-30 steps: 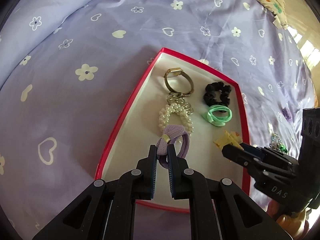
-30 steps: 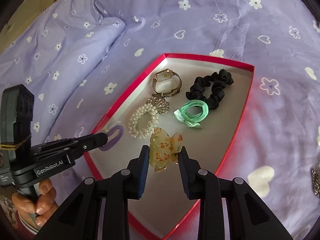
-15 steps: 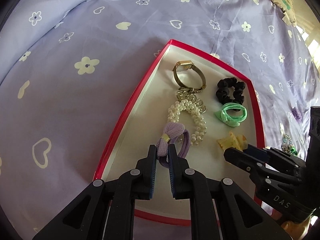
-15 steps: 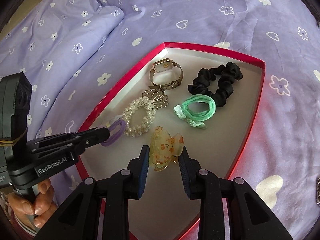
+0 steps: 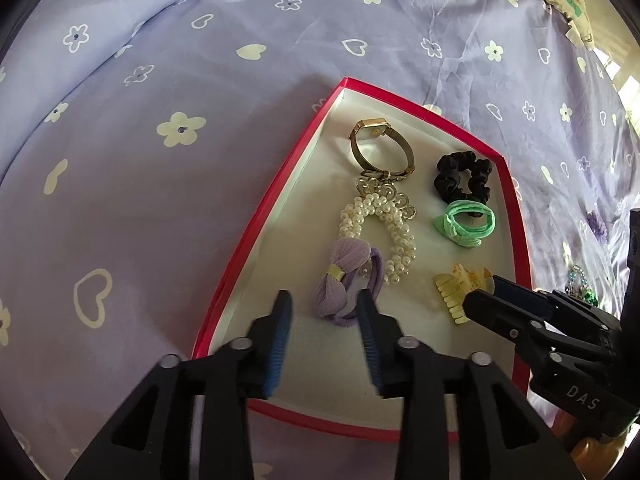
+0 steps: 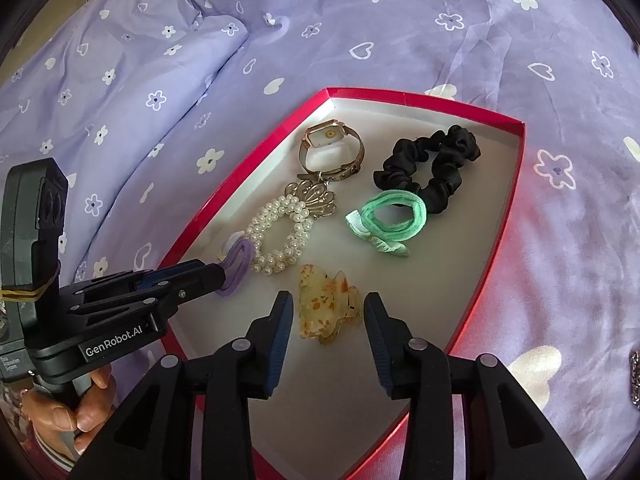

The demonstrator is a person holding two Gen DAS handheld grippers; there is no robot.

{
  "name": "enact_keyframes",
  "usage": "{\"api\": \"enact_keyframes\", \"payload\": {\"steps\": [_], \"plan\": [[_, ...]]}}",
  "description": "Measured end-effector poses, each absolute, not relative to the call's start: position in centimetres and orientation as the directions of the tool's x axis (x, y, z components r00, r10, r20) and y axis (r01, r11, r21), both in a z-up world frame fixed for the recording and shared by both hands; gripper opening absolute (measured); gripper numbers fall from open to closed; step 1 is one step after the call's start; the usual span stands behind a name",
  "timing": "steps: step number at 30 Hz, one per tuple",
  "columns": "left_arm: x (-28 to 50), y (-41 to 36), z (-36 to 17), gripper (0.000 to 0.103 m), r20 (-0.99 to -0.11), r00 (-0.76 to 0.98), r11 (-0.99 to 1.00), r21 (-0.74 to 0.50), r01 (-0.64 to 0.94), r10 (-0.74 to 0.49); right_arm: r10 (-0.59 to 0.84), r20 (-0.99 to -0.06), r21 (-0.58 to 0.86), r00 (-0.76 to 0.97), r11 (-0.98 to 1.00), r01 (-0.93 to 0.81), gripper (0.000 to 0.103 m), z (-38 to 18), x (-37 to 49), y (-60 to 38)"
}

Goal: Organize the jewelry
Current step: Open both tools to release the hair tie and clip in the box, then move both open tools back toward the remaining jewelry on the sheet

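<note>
A red-rimmed white box (image 5: 256, 236) lies on a lilac bedsheet. In it are a gold watch (image 5: 376, 148), a pearl bracelet (image 5: 396, 232), a black scrunchie (image 5: 460, 176) and a green hair tie (image 5: 466, 224). The purple bow hair tie (image 5: 344, 276) rests on the box floor between the jaws of my left gripper (image 5: 324, 300), which are opening; the pads do not press it. In the right wrist view the amber claw clip (image 6: 324, 312) lies on the floor between the opening jaws of my right gripper (image 6: 326, 300), with a gap on each side.
A silver filigree brooch (image 6: 314, 196) sits between watch and pearls. A beaded green-and-blue piece (image 5: 580, 288) lies on the sheet right of the box, and a dark glittery item (image 6: 634, 376) shows at the right edge. A person's hand (image 6: 72, 408) holds the left gripper's handle.
Both grippers' jaws have spread apart. The purple hair tie and the amber clip, pinched before, now lie loose on the box floor.
</note>
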State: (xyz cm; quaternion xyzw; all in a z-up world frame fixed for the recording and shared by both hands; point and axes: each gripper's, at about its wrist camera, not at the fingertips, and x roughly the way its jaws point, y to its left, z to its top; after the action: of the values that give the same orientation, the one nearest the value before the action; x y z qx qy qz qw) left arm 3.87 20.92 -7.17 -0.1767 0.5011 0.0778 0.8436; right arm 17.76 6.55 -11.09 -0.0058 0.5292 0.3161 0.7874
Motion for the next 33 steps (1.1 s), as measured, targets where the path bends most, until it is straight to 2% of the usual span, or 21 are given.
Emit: {"api": "enact_keyframes", "payload": {"steps": [11, 16, 33], "plan": [[1.8, 19.4, -4.0, 0.048, -0.847, 0.528, 0.934, -0.228, -0.275, -0.052, 0.536, -0.794, 0.363, 0.287, 0.797, -0.483, 0.04, -7.8, 15.3, 3.0], [1.0, 17.6, -2.6, 0.049, -0.836, 0.544, 0.946, -0.232, -0.228, -0.074, 0.538, -0.777, 0.38, 0.328, 0.815, -0.437, 0.042, -6.5, 13.7, -0.6], [0.5, 9.9, -0.9, 0.053, -0.833, 0.524, 0.973, -0.227, -0.03, -0.178, 0.444, -0.782, 0.373, 0.438, 0.895, -0.243, 0.045, -5.7, 9.6, -13.3]]}}
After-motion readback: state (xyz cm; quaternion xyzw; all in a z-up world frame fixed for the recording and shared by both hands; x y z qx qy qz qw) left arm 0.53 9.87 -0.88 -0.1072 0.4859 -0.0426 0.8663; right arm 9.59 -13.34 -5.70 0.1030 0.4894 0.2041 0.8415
